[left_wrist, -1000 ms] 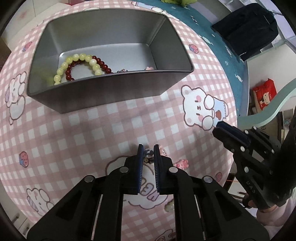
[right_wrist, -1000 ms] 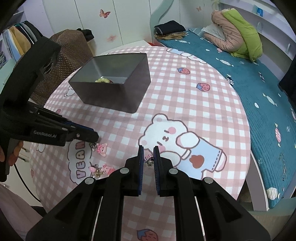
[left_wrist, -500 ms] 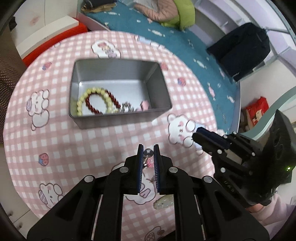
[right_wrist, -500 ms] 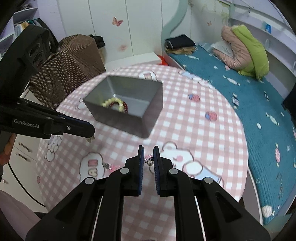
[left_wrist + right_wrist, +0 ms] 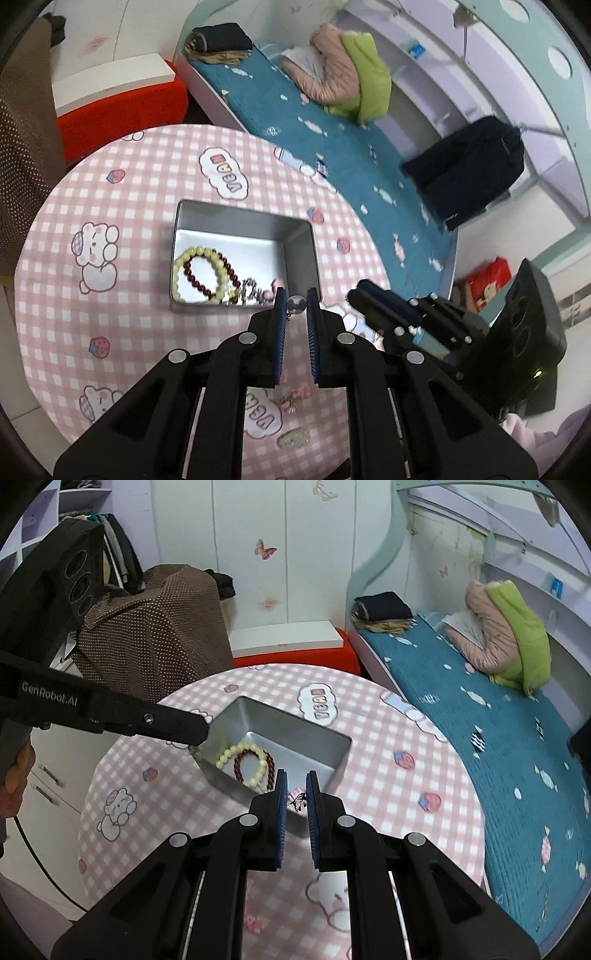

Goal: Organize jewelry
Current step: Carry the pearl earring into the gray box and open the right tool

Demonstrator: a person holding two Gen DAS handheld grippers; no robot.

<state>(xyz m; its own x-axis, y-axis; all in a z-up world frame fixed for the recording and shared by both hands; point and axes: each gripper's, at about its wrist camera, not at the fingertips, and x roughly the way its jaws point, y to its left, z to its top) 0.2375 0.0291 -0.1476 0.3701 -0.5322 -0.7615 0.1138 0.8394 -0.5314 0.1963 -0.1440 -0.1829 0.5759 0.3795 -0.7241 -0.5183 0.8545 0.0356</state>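
One round surface (image 5: pixel 74 295) under a pink checked cloth with bear prints, carrying everything below. Beyond the tin's far side, off the surface, a bed (image 5: pixel 354 155) with a teal cover.

On the surface, near its middle: an open rectangular metal tin (image 5: pixel 299 251), plain grey, standing flat.

Above the tin's near wall in the left wrist view: left gripper (image 5: pixel 293 306), held clear of the surface. Fingers (image 5: pixel 279 314) clenched on a small silver ball charm (image 5: pixel 295 303), pinched right at the tips.

Just right of the tin in that same view, also held in the air: right gripper (image 5: pixel 294 794). From its own camera, lines up over the tin's nearest corner. Fingers (image 5: pixel 312 797) closed to a narrow gap on a small dark-and-pink trinket (image 5: pixel 298 801); shape too small to tell.

Inside the tin, on its floor toward the left end: a cream bead bracelet (image 5: pixel 192 254) and a dark red bead bracelet (image 5: pixel 195 280), overlapping, the red one mostly within the cream ring.

Also inside the tin, along its near wall just right of the bracelets: a small cluster of charms (image 5: pixel 255 293), silver and pink, partly hidden by the left fingers.

Outside the tin, on the cloth well nearer than its near wall: a pink charm (image 5: pixel 295 393) and, nearer still, a pale charm (image 5: pixel 293 437), both blurred.
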